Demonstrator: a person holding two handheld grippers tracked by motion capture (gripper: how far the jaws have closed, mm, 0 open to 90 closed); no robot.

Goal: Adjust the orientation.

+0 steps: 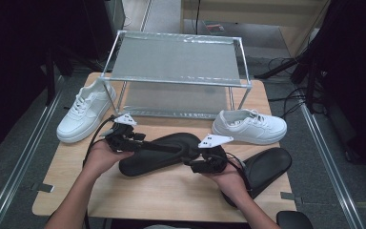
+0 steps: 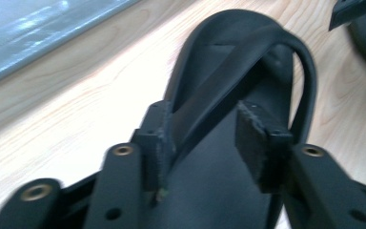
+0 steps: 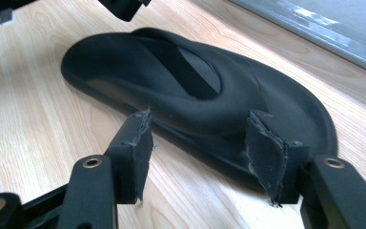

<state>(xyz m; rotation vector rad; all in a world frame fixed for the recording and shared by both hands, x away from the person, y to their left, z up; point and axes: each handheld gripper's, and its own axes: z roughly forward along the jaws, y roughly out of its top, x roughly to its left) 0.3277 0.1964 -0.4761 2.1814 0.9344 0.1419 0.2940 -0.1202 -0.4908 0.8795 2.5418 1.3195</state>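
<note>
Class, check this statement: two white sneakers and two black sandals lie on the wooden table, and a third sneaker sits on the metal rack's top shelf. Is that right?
Not quite. The rack has a bare top shelf, as the high view shows. The sneakers and sandals on the table are as stated.

A wooden table (image 1: 171,191) carries a metal rack (image 1: 176,81), two white sneakers (image 1: 82,112) and two black sandals (image 1: 159,152) (one centre).

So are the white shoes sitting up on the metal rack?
No, both white shoes sit on the wooden table, one at each side of the metal rack, whose top shelf is bare.
</note>
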